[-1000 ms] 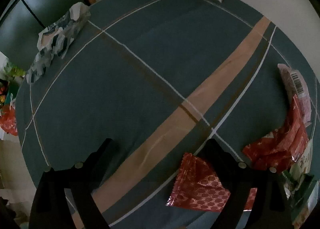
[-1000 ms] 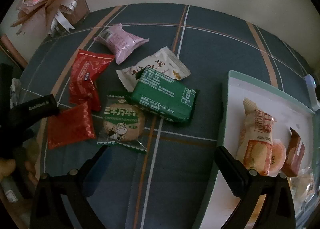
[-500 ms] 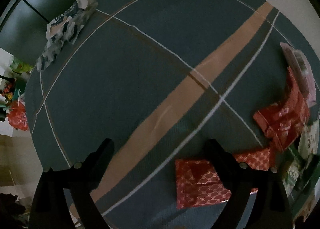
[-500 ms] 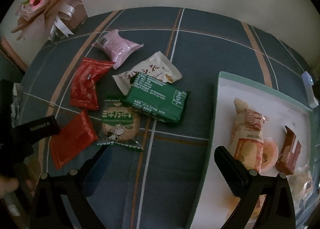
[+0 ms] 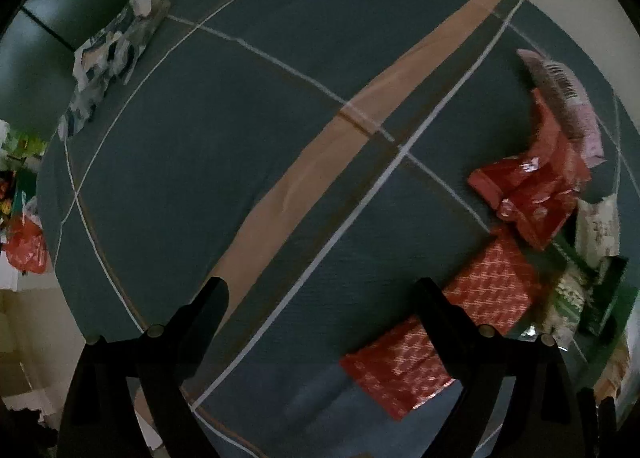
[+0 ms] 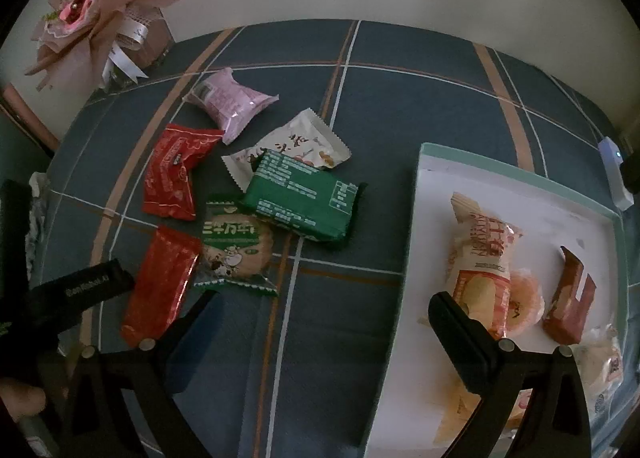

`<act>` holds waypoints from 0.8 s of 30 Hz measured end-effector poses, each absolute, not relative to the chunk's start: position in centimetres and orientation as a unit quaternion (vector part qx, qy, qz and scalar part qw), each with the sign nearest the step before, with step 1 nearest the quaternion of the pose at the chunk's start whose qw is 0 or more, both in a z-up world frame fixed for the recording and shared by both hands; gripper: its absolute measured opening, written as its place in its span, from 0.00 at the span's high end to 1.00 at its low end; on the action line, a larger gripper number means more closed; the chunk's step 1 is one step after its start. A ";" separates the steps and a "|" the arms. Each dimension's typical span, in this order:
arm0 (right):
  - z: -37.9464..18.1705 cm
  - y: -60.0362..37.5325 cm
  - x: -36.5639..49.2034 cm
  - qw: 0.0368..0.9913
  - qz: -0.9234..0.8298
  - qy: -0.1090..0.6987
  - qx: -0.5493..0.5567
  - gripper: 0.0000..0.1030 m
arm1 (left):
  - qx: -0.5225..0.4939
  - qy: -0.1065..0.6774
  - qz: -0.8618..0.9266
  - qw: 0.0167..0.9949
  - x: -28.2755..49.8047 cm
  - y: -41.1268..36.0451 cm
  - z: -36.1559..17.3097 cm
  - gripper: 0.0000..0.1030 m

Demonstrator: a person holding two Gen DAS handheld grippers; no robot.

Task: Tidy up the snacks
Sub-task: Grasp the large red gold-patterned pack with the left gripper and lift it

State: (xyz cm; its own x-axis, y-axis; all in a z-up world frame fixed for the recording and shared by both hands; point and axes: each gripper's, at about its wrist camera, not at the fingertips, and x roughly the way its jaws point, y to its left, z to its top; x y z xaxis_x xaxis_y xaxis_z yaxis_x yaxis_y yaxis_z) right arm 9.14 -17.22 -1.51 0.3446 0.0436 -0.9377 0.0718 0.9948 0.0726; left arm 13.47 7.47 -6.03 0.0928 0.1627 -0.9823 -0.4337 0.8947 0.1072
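1. While both tools point steeply down over the desk (image 6: 360,318), which wears a dark blue cloth with pale and tan stripes, the left tool (image 5: 320,290) stands wide with only cloth between its fingers; its right finger (image 5: 440,310) overlaps the flat red patterned packet (image 5: 472,298) lying beneath it, though contact cannot be told.
2. Spread wide too, the right tool (image 6: 320,306) holds nothing; its left finger is near the cookie packet, its right finger over the tray's near part.
3. At the near left, seen from the right wrist, the left tool's black body (image 6: 80,290) shows beside the same red packet (image 6: 160,286).
4. Just right of that lies a round cookie in a green-and-clear wrapper (image 6: 236,246), its far corner under a green rectangular pack (image 6: 304,198).
5. On the right sits a white tray with a green rim (image 6: 520,174), carrying an orange-and-white bag (image 6: 484,258), a round pale pastry (image 6: 528,302) and a brown box (image 6: 570,298).
6. Farther out lie a glossy red pouch (image 6: 176,174) on the left and a white packet (image 6: 296,142) partly under the green pack.
7. Beyond them rests a pink wrapped snack (image 6: 228,102).
8. At the far left corner stands a pink paper bouquet (image 6: 92,14).
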 end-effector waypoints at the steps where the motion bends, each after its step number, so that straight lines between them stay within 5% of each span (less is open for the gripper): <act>1: -1.5 -17.2 9.1 0.818 -0.009 0.572 0.051 0.00 | -0.104 0.641 0.197 0.735 13.5 7.3 -5.8 0.09; 24: -2.1 -18.5 9.3 0.813 -0.020 0.579 0.063 0.00 | -0.060 0.680 0.079 0.726 14.2 0.5 -8.1 0.09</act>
